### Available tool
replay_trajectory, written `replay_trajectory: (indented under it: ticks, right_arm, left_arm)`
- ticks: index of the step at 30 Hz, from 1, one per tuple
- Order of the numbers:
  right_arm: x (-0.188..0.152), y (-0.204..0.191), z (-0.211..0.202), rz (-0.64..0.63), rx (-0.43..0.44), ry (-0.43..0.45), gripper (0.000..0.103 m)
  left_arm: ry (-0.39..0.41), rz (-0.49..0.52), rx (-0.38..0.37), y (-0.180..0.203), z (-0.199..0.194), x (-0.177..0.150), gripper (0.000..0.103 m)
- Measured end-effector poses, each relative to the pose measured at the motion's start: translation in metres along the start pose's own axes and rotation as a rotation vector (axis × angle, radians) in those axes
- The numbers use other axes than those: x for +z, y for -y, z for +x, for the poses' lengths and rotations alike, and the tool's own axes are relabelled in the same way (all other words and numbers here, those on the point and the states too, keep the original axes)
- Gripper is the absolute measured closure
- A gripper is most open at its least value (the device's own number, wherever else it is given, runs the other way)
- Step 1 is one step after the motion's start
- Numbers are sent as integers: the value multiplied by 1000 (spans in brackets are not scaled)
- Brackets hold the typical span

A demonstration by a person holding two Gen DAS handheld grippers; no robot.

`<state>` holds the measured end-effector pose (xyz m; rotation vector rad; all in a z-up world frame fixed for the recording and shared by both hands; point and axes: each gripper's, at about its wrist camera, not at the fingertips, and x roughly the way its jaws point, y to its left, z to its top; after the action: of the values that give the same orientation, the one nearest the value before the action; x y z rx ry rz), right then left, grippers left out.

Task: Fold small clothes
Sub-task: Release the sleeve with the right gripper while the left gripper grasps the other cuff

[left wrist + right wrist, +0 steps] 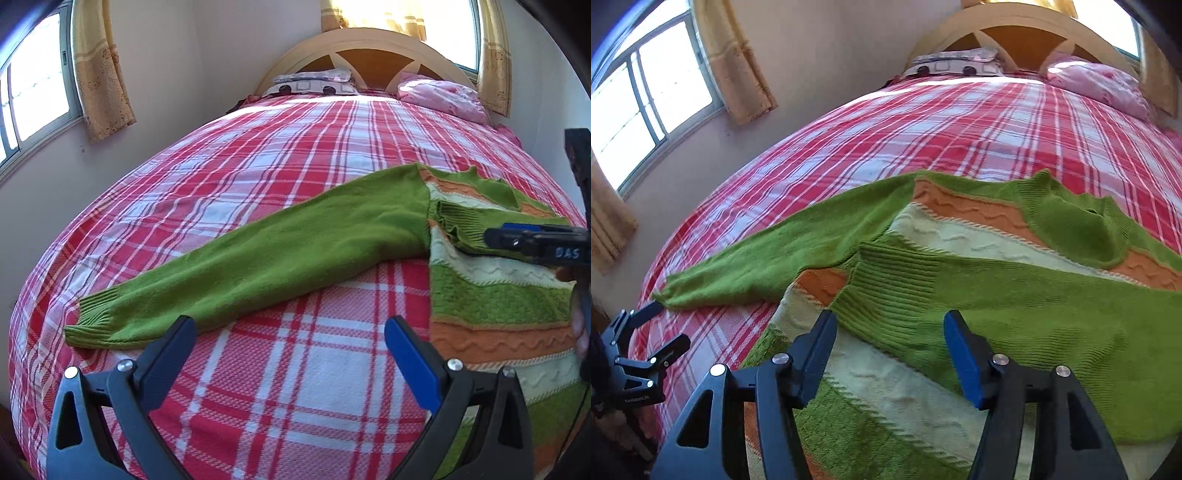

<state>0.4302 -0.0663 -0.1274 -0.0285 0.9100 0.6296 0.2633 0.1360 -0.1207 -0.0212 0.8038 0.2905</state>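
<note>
On a bed spread with a red-and-white plaid cover (280,369), a small green sweater (1015,306) with orange and cream wavy stripes lies flat, its collar toward the headboard (364,48). 1 sleeve (258,254) stretches straight out to the left across the plaid, its ribbed cuff (96,317) near the bed's edge. The other sleeve (1052,325) is folded across the sweater's chest, its ribbed cuff (886,288) lying on the striped front near the left shoulder seam. The right gripper (890,350) hovers just above that folded cuff with its jaws apart and nothing pinched between them; the 2 fingers, 1 black and 1 with a blue pad, straddle the knit without pressing it. The left gripper (290,350) is held low over bare plaid beside the outstretched sleeve, its jaws likewise spread wide and empty, the black finger close to the sleeve's lower edge. Seen from the left wrist, the right gripper reaches in from the right edge over the sweater's body. At the head of the bed sit a patterned pillow (314,83) and a pink pillow (443,96). Yellow curtains (101,70) hang beside a bright window (37,81) on the left wall, and sunlight falls across the cover.
</note>
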Motion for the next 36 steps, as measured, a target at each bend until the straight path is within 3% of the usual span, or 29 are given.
replay_trajectory:
  ticks: [4, 6, 8, 11, 19, 26, 30, 36]
  right_arm:
    - [1, 5, 19, 26, -47, -31, 49]
    - [1, -12, 26, -42, -80, -40, 51]
    - [-1, -29, 28, -99, -34, -66, 54]
    - [-7, -54, 32, -210, -83, -70, 54]
    - [-14, -54, 31, -202, -59, -42, 53]
    - [-19, -61, 34, -241, -85, -27, 48]
    - [-21, -66, 35, -271, -110, -28, 46]
    - [-22, -67, 35, -275, -117, -24, 45]
  left_arm:
    - [-36, -59, 62, -34, 9, -5, 0]
    - [-46, -94, 95, -52, 10, -7, 0]
    - [-51, -129, 131, -72, 10, -10, 0]
    - [-50, -178, 179, -103, 9, -13, 0]
    - [-59, -332, 274, -177, 6, -25, 0]
    - [-71, -483, 223, -221, 13, -36, 6]
    - [-65, -534, 140, -219, 15, -39, 13]
    - [-79, -576, 72, -209, 23, -41, 28]
